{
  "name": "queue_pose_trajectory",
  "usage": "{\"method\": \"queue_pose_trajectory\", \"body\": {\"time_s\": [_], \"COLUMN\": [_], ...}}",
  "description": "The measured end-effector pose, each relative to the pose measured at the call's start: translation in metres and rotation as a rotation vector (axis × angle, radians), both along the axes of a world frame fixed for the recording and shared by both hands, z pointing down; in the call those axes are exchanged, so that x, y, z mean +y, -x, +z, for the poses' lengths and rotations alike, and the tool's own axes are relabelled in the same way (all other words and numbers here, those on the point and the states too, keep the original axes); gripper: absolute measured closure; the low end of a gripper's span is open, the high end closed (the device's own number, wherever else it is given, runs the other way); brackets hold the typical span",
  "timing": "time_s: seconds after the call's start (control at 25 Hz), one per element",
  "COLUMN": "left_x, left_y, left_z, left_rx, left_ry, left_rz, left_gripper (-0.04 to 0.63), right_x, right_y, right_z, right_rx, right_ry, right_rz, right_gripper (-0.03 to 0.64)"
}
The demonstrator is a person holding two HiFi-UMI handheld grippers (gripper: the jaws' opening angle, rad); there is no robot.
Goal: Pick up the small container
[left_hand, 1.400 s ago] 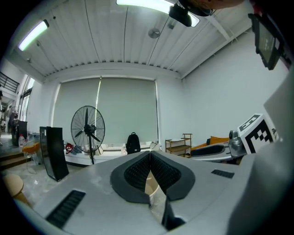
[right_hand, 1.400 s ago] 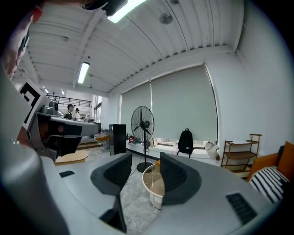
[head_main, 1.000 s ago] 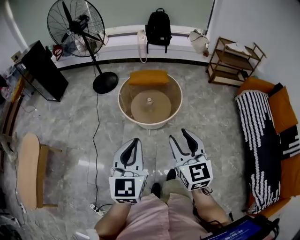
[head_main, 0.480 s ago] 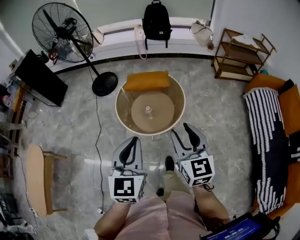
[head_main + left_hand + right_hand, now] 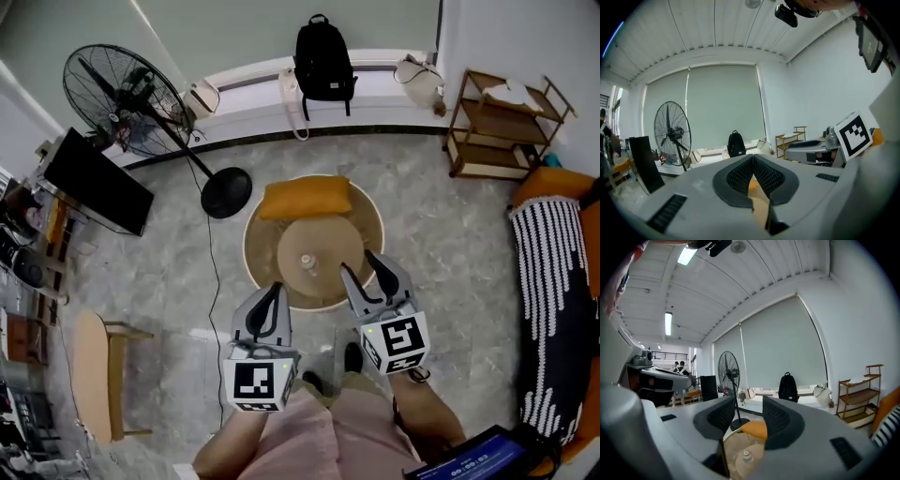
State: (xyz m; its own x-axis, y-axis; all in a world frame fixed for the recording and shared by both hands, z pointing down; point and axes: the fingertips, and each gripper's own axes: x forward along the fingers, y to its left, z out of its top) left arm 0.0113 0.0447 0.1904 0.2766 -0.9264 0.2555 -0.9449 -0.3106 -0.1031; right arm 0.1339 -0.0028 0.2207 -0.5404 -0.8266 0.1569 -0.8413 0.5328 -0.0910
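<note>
The floor [image 5: 159,272] is grey stone, open on both sides of me, with a standing fan [image 5: 122,98] well off to my left and a wooden shelf [image 5: 502,127] well off to my right; neither bears on the work. The round table [image 5: 367,220] is low and directly ahead, its near rim just under my two grippers, and an orange cushion [image 5: 306,198] lies on its far side. My left gripper [image 5: 273,291] is held at the near rim, jaws brought together at the tips, nothing between them. My right gripper [image 5: 360,264] is over the near right edge of the table, jaws set well apart and empty, the gap aimed down toward the tabletop. The small container [image 5: 306,263] is a pale, capped item standing upright near the centre of the table's wooden inner disc [image 5: 330,246], apart from the cushion and from both grippers. In the right gripper view it [image 5: 746,456] sits low in line with the gap, beyond the jaws and untouched. Finding: the pick-up is not yet made; this is approach only. Remaining, in my judgement: carry the right gripper forward and down around the container, close on it, lift. Clearance: the disc round the container is bare, so the jaws have room on either side. The near rim is the one edge I judge worth minding on the descent.
</note>
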Motion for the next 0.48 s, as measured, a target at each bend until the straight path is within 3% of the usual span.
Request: {"method": "queue_pose_trajectory", "body": {"time_s": [0.48], "left_x": [-0.056], "left_y": [0.04], "left_z": [0.011], "left_rx": [0.044], "left_ry": [-0.019], "left_rz": [-0.05], "left_gripper": [0.583], "right_x": [-0.06], "right_y": [0.044], "right_z": [0.012], "right_rx": [0.041], "right_ry": [0.011], "right_rz": [-0.045], "right_gripper": [0.433]}}
